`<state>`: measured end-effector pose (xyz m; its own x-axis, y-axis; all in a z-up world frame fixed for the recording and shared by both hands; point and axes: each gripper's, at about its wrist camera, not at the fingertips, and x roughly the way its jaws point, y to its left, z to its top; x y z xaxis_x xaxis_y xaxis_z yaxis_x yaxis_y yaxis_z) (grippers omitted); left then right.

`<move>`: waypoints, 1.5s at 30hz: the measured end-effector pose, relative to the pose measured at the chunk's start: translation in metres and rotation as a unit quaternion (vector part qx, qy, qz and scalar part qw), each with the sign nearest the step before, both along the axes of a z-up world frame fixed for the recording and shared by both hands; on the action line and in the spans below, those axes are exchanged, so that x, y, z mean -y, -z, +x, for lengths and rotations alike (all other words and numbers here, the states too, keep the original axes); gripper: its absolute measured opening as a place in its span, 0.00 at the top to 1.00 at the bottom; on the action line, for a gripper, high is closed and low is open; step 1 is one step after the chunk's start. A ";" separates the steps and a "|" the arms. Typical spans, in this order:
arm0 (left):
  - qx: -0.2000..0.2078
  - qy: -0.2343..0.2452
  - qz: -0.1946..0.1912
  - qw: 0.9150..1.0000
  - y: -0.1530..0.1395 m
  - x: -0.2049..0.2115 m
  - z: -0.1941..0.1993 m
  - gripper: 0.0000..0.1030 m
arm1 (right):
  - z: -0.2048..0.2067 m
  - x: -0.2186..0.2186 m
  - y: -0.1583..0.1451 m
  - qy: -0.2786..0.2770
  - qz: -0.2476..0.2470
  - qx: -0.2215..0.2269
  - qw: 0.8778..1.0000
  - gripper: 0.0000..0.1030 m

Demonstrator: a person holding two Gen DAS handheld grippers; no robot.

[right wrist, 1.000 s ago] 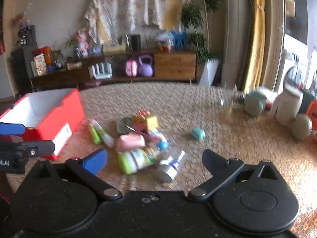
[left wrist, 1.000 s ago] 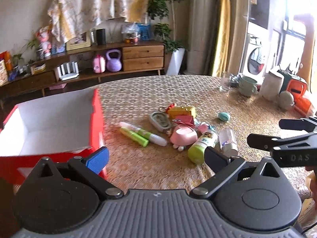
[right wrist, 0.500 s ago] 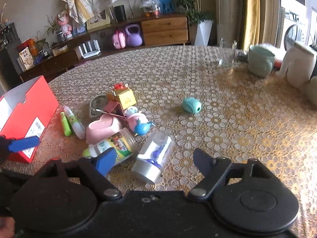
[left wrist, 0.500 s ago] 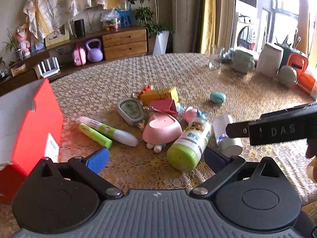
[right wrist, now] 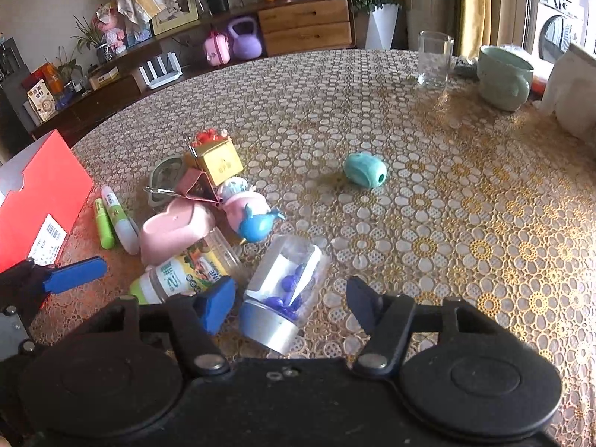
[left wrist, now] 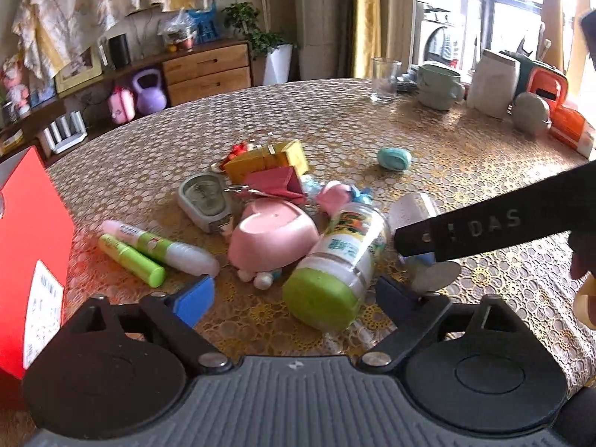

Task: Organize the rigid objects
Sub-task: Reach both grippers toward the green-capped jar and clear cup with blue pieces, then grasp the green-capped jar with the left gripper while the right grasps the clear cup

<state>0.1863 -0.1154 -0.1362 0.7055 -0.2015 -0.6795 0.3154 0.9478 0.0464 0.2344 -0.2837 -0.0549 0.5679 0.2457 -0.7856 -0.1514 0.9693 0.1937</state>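
While both tools stood wide apart and empty, the left gripper [left wrist: 296, 292] framed the green-capped bottle [left wrist: 337, 264] and the right gripper [right wrist: 290, 307] framed the clear jar [right wrist: 285, 288], both lying on their sides on the tablecloth [right wrist: 428, 193]; either could roll from a glancing finger; the neighbouring pink dish [left wrist: 272, 234] risked being nudged; the red box [left wrist: 29, 246] stood at the left.

The round surface [right wrist: 428, 193] wears a gold lace-patterned cloth. A teal egg-shaped sharpener [right wrist: 364, 170] lies alone — left of it, a heap around an overturned pink heart-shaped bowl [right wrist: 175, 230]; far left, a red cardboard box [right wrist: 41, 201].
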 end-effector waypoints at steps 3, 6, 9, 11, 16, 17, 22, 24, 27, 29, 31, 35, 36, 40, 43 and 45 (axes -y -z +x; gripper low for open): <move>-0.004 0.012 0.003 1.000 0.002 0.006 0.003 0.28 | 0.003 0.000 0.004 -0.003 0.005 -0.007 1.000 0.45; -0.002 0.021 0.004 1.000 0.002 0.009 0.004 0.33 | 0.006 0.001 0.007 -0.005 0.017 -0.016 1.000 0.50; -0.006 0.034 0.003 0.999 0.002 0.013 0.006 0.41 | 0.007 0.001 0.008 -0.005 0.023 -0.020 1.000 0.50; -0.007 0.043 0.004 0.999 0.002 0.016 0.007 0.41 | 0.008 0.001 0.010 -0.006 0.026 -0.023 0.999 0.50; -0.011 0.058 0.012 0.998 0.003 0.023 0.012 0.42 | 0.010 0.000 0.010 -0.003 0.023 -0.021 0.999 0.53; -0.012 0.057 0.016 0.998 0.004 0.025 0.014 0.47 | 0.011 0.000 0.009 -0.003 0.022 -0.020 1.000 0.54; -0.021 0.056 0.016 0.998 0.003 0.027 0.018 0.54 | 0.009 0.000 0.008 0.003 0.026 -0.018 0.999 0.55; -0.025 0.054 0.014 0.998 0.002 0.026 0.017 0.55 | 0.007 0.000 0.004 0.003 0.025 -0.011 1.000 0.55; -0.033 0.046 0.005 0.998 0.000 0.024 0.017 0.57 | 0.002 0.000 -0.003 0.005 0.023 -0.004 1.000 0.56; -0.043 0.039 -0.008 0.998 -0.001 0.020 0.016 0.57 | -0.002 0.001 -0.009 0.003 0.028 -0.003 1.000 0.57; -0.046 0.034 -0.016 0.998 -0.004 0.017 0.011 0.57 | -0.007 0.000 -0.016 -0.002 0.026 0.004 1.000 0.57; -0.042 0.026 -0.022 0.999 -0.011 0.010 0.001 0.57 | -0.015 -0.002 -0.028 -0.009 0.026 0.012 1.000 0.57; -0.042 0.022 -0.026 0.999 -0.014 0.008 -0.002 0.57 | -0.018 -0.003 -0.031 -0.010 0.026 0.014 1.000 0.57; -0.040 0.009 -0.044 0.998 -0.027 -0.005 -0.012 0.57 | -0.028 -0.008 -0.044 -0.021 0.026 0.024 0.999 0.57; -0.034 -0.003 -0.060 0.998 -0.043 -0.019 -0.022 0.57 | -0.036 -0.018 -0.058 -0.036 0.029 0.030 0.999 0.57; -0.026 -0.009 -0.071 0.997 -0.055 -0.030 -0.028 0.57 | -0.041 -0.025 -0.067 -0.049 0.030 0.034 0.998 0.57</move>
